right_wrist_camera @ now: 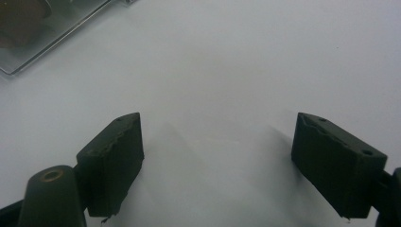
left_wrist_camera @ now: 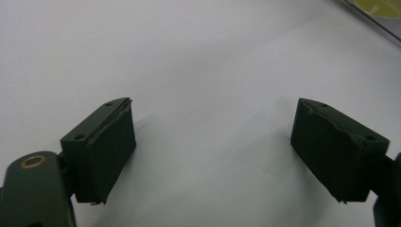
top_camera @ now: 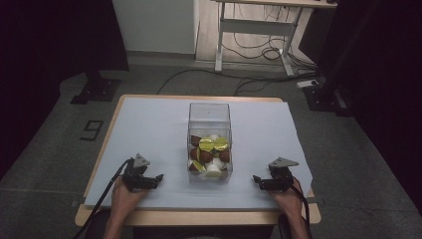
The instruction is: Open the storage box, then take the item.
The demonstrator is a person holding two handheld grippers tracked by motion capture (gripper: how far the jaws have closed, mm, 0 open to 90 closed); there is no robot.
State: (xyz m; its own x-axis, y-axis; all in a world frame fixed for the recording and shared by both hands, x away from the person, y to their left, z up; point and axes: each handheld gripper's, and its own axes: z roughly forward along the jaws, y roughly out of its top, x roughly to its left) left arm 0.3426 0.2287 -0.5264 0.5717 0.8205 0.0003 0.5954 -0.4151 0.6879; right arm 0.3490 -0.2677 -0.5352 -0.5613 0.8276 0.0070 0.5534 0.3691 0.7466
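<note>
We rest both grippers on the pale sheet either side of a clear box of capsules.

From the high view, the clear box point(top_camera: 209, 144) stands at the middle of the light blue sheet point(top_camera: 149, 129), tall and see-through, its lower half packed with brown, white and gold-lidded capsules point(top_camera: 211, 152). Our left gripper point(top_camera: 158, 178) lies at its 8 o'clock and our right gripper point(top_camera: 257, 179) at its 4 o'clock, both well apart from it, tips aimed inward, hands low at the table's near edge. In the left gripper view, our jaws stand wide with bare sheet between them, and the box's edge point(left_wrist_camera: 378, 14) with a gold lid peeks in at 1 o'clock. In the right gripper view, the jaws again gape on nothing, while the box's corner point(right_wrist_camera: 42, 33) and a brown capsule sit at 10 o'clock.
</note>
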